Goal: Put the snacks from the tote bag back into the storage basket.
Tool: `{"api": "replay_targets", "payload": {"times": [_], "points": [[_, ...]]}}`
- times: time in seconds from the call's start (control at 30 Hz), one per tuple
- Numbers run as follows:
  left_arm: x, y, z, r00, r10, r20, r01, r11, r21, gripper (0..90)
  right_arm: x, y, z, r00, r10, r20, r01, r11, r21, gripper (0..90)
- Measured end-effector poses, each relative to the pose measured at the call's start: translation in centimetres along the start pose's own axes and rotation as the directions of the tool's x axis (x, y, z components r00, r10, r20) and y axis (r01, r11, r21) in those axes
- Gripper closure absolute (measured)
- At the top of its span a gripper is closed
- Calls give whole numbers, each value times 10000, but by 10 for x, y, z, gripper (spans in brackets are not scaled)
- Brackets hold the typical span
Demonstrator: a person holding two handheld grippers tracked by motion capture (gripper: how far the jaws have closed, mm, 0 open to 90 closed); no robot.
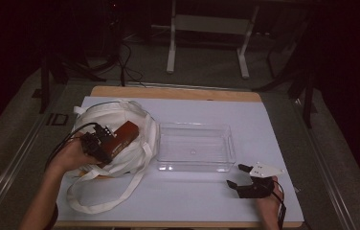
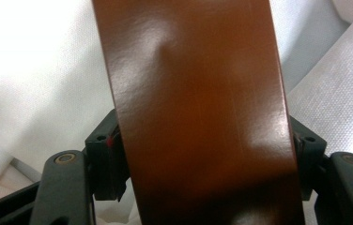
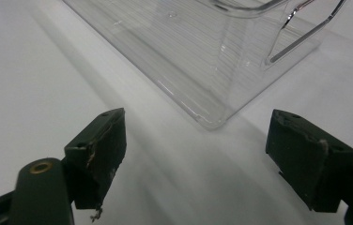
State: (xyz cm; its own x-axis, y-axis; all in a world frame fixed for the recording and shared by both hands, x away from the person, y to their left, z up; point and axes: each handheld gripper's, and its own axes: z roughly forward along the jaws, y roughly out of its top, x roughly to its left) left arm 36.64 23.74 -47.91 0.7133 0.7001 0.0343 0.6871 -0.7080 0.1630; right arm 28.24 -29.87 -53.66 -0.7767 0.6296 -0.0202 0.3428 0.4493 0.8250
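Observation:
A glossy brown box (image 1: 124, 133) lies tilted on the white cloth tote bag (image 1: 113, 112) at the left of the table. My left gripper (image 1: 110, 140) reaches over the bag with the box's near end between its jaws. In the left gripper view the brown box (image 2: 198, 103) fills the space between the two pads (image 2: 109, 154), which stand right at its sides without clearly squeezing it, white bag cloth (image 2: 38, 70) behind. My right gripper (image 1: 236, 176) rests near the table's front right, open and empty. Its jaws (image 3: 198, 140) point at the near corner of a clear plastic tray (image 3: 212, 56).
The empty clear tray (image 1: 193, 126) stands mid-table, right of the bag. The bag's long straps (image 1: 101, 203) trail toward the front edge. A white sheet (image 1: 264, 124) covers the tabletop. Table legs and cables stand on the floor beyond the far edge.

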Motion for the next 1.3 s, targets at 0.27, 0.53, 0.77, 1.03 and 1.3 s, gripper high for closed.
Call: {"api": "replay_targets", "payload": {"times": [0.27,0.53,0.77,1.03,1.3], "points": [[4,-2,0,9993,-349,91,347,9992,190,306,0,0,0,10000,-14,0,14,10000,28,204],[2,-5,0,9993,-373,-11,373,9980,509,301,0,0,1,10000,-13,-12,13,10000,47,204],[2,-1,6,9995,-328,15,326,9958,861,327,0,0,1,10000,-15,0,15,10000,48,205],[2,-1,7,9991,-369,212,348,9951,927,381,0,0,0,10000,6,-19,-6,10000,46,204],[3,-2,5,9993,-213,292,186,9959,883,410,0,0,0,10000,-2,-13,2,10000,41,204]]}}
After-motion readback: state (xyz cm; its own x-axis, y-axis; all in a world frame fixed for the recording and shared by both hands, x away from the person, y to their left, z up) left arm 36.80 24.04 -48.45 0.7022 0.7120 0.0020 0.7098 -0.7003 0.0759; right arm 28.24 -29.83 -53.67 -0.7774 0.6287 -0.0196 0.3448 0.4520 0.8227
